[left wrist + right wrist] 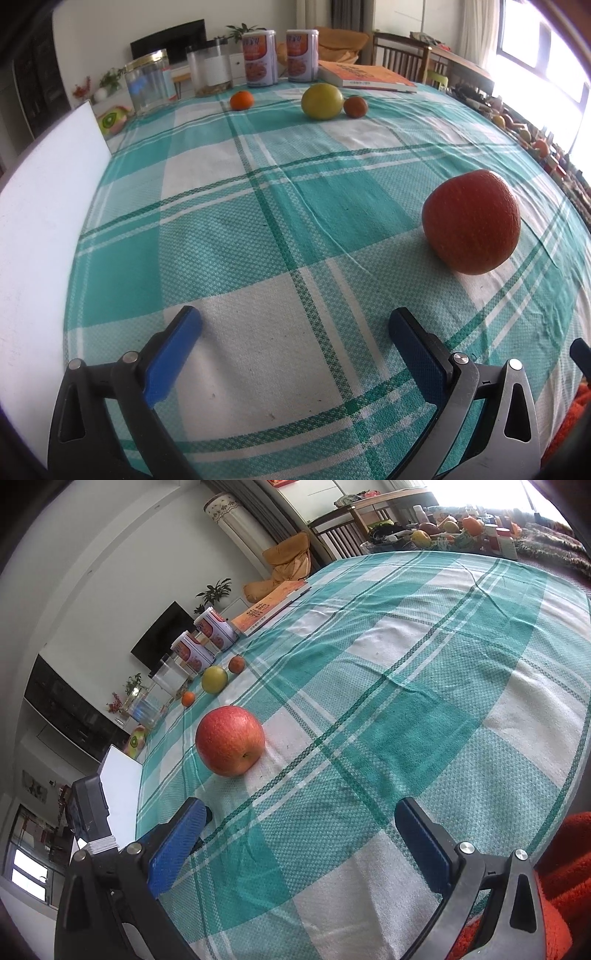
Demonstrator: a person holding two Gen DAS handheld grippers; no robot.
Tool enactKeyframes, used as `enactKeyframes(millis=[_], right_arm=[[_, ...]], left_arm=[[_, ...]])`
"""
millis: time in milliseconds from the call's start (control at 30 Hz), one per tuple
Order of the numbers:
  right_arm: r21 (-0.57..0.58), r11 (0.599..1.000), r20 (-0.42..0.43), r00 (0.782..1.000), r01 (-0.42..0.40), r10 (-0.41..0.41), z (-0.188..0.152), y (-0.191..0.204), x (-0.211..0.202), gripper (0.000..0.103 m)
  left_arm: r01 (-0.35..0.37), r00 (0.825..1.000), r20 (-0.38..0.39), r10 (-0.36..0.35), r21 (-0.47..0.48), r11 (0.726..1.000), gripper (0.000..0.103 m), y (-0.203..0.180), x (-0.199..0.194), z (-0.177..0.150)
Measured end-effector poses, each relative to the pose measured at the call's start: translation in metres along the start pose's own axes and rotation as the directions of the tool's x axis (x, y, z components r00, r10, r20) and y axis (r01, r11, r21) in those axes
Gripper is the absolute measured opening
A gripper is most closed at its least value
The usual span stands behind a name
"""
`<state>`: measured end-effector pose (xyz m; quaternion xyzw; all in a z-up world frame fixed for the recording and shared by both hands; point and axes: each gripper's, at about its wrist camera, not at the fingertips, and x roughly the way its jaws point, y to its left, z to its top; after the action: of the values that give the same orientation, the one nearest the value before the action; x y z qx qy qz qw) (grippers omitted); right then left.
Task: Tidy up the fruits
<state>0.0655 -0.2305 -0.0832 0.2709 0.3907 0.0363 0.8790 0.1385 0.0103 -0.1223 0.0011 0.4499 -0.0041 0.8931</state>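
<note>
A red apple (472,222) (229,746) lies on the green-and-white checked tablecloth (258,206) (369,701), ahead and to the right of my left gripper (294,319). That gripper is open with nothing between its blue fingers (173,350). In the right wrist view the apple sits ahead and left of my right gripper (301,810), also open and empty. Far back lie a small orange (242,100) (187,698), a yellow-green fruit (322,100) (214,679) and a darker orange fruit (355,106) (236,664).
Two labelled tins (281,57) (207,638), a clear jar (147,83), a second jar (209,68) and an orange book (369,75) (271,605) line the far edge. A white board (40,221) (122,794) stands at the left edge. More fruit and bottles (461,528) crowd a side table.
</note>
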Motion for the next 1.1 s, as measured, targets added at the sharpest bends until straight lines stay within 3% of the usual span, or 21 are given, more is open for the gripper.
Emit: enactKeyframes(millis=[300,633,1100], right_arm=[[0.033,0.999,0.02,1.0,0.007,-0.008,0.001,-0.009,-0.005,0.102],[-0.005,1.0,0.025,0.999,0.019,-0.019,-0.001,-0.001,-0.006,0.102],[0.046,0.999,0.032,0.999,-0.014,0.012,0.0,-0.011,-0.008,0.102]], left_arm=[[0.0,1.0,0.0,0.0,0.0,1.0,0.103,0.0,0.0,0.0],[0.0,1.0,0.0,0.0,0.0,1.0,0.103,-0.001,-0.001,0.0],[0.0,1.0,0.0,0.0,0.0,1.0,0.103,0.0,0.0,0.0]])
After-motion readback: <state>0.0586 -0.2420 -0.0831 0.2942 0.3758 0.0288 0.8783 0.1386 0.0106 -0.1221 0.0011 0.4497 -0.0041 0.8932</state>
